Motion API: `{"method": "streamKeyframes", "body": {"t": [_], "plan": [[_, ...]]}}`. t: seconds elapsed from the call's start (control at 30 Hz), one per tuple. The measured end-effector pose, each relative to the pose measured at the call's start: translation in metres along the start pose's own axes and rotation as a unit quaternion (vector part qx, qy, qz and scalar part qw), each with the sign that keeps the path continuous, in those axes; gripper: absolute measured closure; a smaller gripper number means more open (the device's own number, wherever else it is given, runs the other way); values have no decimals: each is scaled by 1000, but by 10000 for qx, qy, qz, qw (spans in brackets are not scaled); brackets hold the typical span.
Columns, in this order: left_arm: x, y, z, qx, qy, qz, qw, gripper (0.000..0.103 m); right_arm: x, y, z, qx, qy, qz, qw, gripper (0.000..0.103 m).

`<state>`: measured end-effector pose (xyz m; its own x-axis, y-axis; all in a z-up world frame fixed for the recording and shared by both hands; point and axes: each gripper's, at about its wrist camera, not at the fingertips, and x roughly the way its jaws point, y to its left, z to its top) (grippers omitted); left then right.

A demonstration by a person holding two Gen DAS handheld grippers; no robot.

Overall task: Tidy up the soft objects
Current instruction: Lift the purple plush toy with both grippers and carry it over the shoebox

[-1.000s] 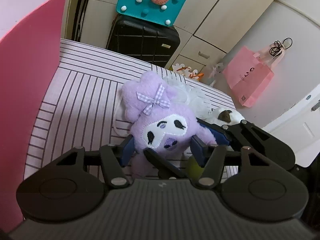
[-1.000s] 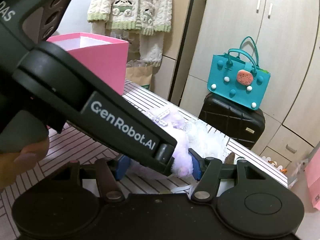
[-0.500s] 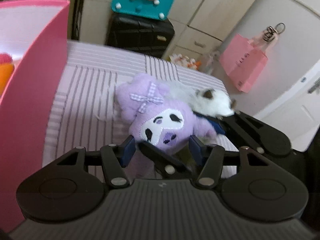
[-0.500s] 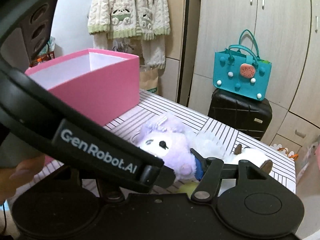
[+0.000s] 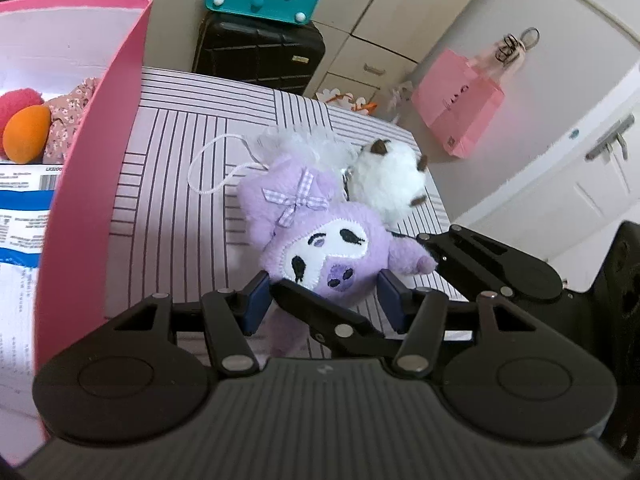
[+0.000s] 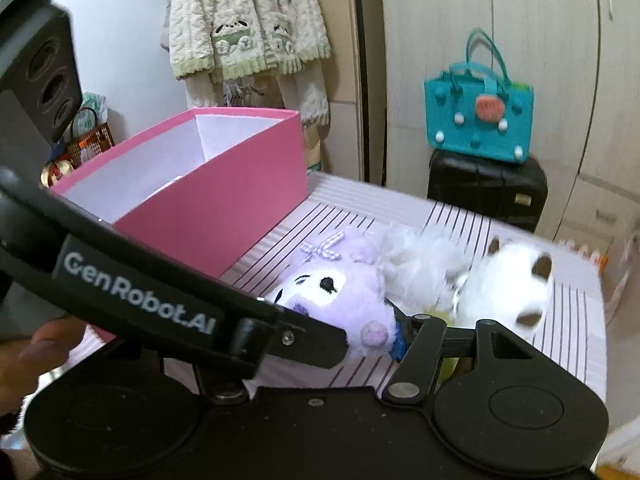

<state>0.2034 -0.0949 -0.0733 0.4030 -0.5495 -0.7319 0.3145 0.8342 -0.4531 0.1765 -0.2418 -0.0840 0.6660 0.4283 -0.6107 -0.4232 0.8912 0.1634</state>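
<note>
Sitting between the blue pads of the left gripper (image 5: 322, 300), the purple plush toy (image 5: 320, 240) is pinched at its lower face, both pads pressing into the fur from either side. One finger of the right gripper (image 5: 476, 256) crosses in front of the toy in the left wrist view, and its blue pad touches the toy's right ear; in the right wrist view that pad (image 6: 398, 346) presses on the purple fur, while the other finger is hidden behind the left gripper's body (image 6: 160, 300), so a full clamp by the right gripper cannot be told for certain. The toy hangs above the striped tabletop (image 5: 180, 168), its white cord (image 5: 216, 160) looping out on the stripes.

Just behind the purple toy, touching it, lies a white fluffy plush (image 5: 388, 180) with brown ears, and a tuft of white frill beside it. The pink box (image 5: 92, 160) stands close at the left; nothing lies between it and the toy.

Only the left wrist view looks into the box: an orange sponge (image 5: 26, 132), a red pom (image 5: 18, 100), a floral cloth (image 5: 66, 116) and printed paper lie inside. Only the right wrist view shows a thumb (image 6: 40, 348) on the left gripper's handle and a knitted sweater (image 6: 248, 16) hanging behind. A teal bag (image 6: 478, 120) sits on a black suitcase (image 6: 486, 188) beyond the table.
</note>
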Motion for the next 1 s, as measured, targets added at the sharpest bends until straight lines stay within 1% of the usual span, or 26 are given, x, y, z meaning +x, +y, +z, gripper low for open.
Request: {"method": "streamKeyframes", "body": {"t": [0.17,0.3,0.4,0.47,0.57,0.7,0.87,1.0], "plan": [[-17,-3,-7,170,150,-89,9997,47,-17,4,-4,382,212,304,9986,38],[-35,-4,-19,305,227,-199,9991,46,-29,16,-9,450,410,538,9967,38],[-49,-7,-29,518,258,-152,9982,46,-38,30,-13,409,493,650,9958,39],[-61,-8,-35,653,215,-66,9976,47,-43,33,-13,555,561,804,9936,40],[-79,-4,-38,720,233,-111,9971,48,-51,40,-11,677,630,988,9908,42],[-105,1,-43,776,190,-148,9967,48,-63,58,-6,549,617,1125,9902,47],[-139,7,-49,874,76,-101,9961,48,-74,80,6,343,722,1399,9869,49],[-169,11,-56,944,-121,3,9955,48,-79,101,17,87,799,1602,9838,51]]}}
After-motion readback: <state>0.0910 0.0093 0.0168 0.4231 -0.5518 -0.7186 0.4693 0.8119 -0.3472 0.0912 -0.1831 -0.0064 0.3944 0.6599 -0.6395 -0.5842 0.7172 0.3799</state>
